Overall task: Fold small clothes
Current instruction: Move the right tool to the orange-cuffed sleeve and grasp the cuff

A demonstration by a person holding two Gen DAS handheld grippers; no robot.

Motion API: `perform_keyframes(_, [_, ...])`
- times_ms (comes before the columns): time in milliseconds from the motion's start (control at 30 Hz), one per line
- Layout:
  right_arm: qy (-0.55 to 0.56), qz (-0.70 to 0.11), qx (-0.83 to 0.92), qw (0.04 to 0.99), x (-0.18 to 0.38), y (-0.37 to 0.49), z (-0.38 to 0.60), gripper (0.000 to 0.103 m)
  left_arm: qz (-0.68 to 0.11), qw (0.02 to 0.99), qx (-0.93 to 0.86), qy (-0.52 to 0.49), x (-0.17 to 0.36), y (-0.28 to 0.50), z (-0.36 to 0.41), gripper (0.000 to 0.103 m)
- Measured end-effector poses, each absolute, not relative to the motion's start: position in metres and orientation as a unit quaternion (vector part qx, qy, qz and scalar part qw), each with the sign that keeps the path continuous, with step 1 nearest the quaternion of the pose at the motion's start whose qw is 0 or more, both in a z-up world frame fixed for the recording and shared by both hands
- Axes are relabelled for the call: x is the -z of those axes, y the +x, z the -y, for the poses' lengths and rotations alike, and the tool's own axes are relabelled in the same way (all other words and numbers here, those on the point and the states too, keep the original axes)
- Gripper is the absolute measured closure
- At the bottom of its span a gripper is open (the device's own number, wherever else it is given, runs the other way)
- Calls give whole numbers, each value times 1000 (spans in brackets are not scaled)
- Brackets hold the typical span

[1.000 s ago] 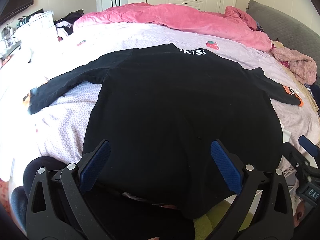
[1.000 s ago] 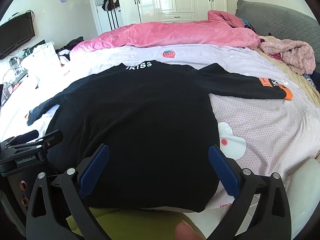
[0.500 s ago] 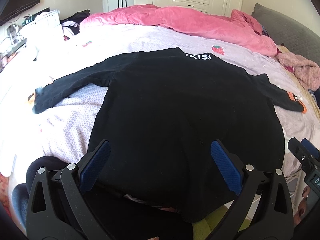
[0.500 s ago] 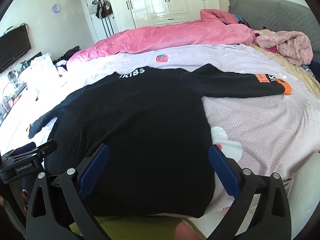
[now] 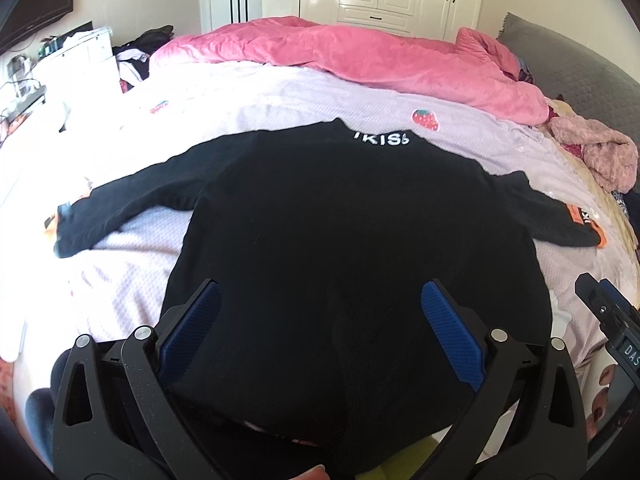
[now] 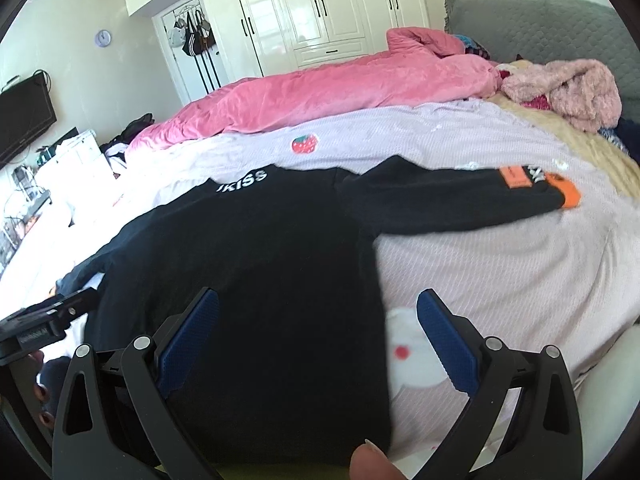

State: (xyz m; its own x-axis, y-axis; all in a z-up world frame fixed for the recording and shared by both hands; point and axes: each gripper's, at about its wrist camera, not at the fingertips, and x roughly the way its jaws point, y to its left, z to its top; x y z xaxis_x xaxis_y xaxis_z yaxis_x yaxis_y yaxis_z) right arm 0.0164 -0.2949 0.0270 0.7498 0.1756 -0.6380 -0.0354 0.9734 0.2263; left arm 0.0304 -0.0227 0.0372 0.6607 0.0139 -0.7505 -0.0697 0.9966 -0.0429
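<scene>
Both tongs (image 5: 320,320) (image 6: 318,320) gaping wide, empty, over black top (image 5: 340,240); risking snagging one layer, bunching hem.

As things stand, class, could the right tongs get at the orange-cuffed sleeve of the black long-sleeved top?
Probably yes. The right tongs are open, and the sleeve lies flat on the lilac bedspread with nothing between them.
</scene>
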Motion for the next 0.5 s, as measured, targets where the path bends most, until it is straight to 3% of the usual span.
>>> perform_keyframes(500, [123, -349, -5, 929, -22, 70, 353, 4, -417, 908, 5, -34, -36, 85, 53, 9])
